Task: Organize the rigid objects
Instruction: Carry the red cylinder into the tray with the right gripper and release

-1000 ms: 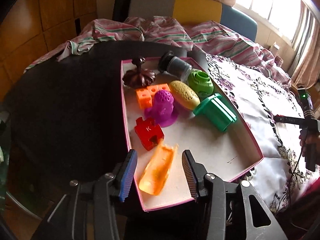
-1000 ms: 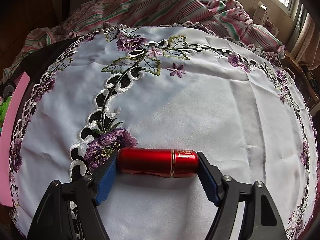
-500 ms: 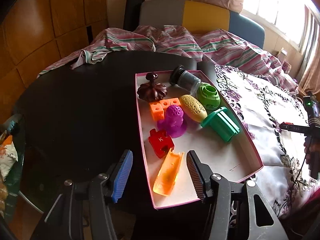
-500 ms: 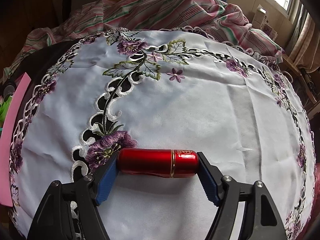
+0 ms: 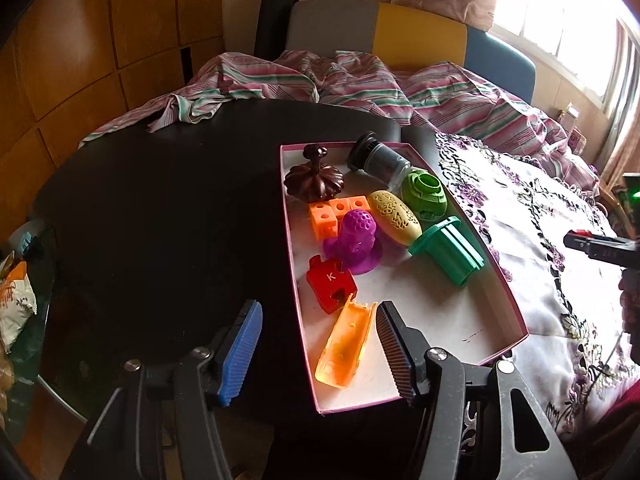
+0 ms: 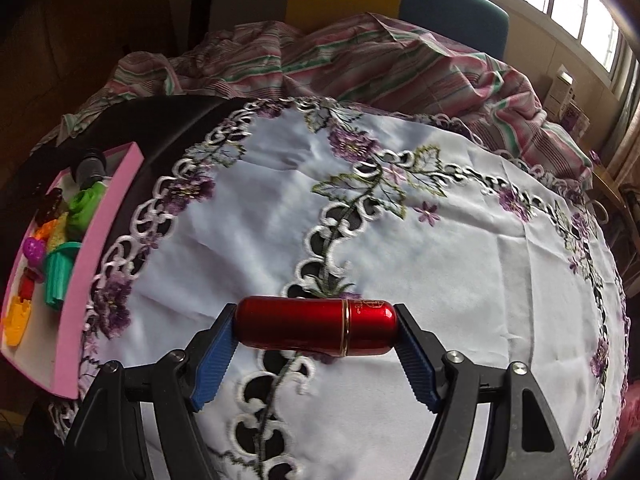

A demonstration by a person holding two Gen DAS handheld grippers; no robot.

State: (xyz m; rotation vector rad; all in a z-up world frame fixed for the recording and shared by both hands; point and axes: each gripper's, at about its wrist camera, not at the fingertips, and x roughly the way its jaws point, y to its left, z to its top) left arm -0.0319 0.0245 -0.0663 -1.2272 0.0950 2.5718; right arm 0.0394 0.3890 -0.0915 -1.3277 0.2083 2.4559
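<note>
My right gripper (image 6: 316, 328) is shut on a shiny red capsule-shaped tube (image 6: 312, 326), held crosswise by its two ends above the white embroidered tablecloth (image 6: 440, 260). In the left wrist view my left gripper (image 5: 317, 310) is open over the near end of a pink-walled tray (image 5: 496, 280). An orange translucent shell (image 5: 346, 346) lies on the tray floor between its fingers, untouched. The tray also holds a red puzzle piece (image 5: 330, 282), a purple perforated piece (image 5: 356, 240), orange cubes (image 5: 332, 214), a yellow oval (image 5: 394, 216), a green round piece (image 5: 424, 194), a teal fluted piece (image 5: 448, 250), a brown lid (image 5: 314, 178) and a dark jar (image 5: 378, 158).
The tray (image 6: 80, 280) sits on a dark round table (image 5: 168, 208), left of the tablecloth. Striped bedding (image 5: 360, 84) is bunched along the far side, with chairs behind it. The body of the other hand-held gripper (image 5: 592, 244) shows at the right edge, and a snack bag (image 5: 16, 300) at the far left.
My left gripper's jaws spread wider and it drew back from the orange shell. My right gripper lifted the red tube off the cloth and swung so that the tray came into view.
</note>
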